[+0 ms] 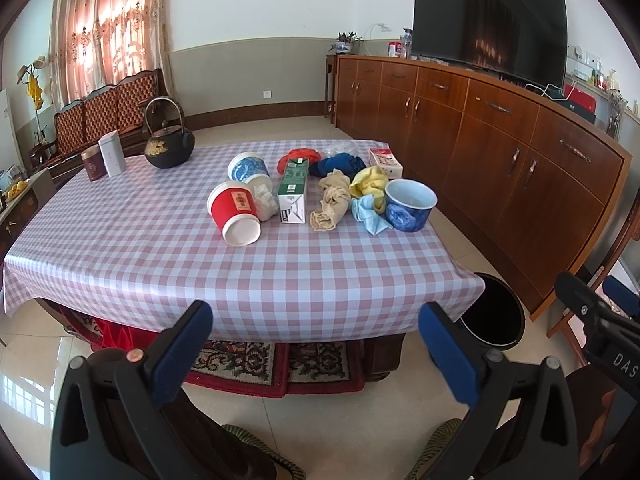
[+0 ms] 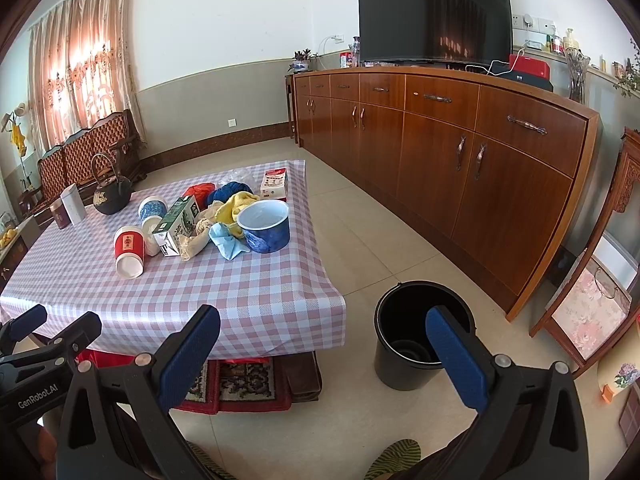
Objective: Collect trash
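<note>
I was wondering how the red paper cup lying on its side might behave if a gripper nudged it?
The red paper cup lies on its side, so it would probably roll in a curve. It looks empty, likely light, and thin paper may crush under firm jaws.

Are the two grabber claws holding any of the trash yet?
No, nothing is held. The left gripper and the right gripper are both open with empty jaws, short of the table. The cups and rags lie untouched.
</note>
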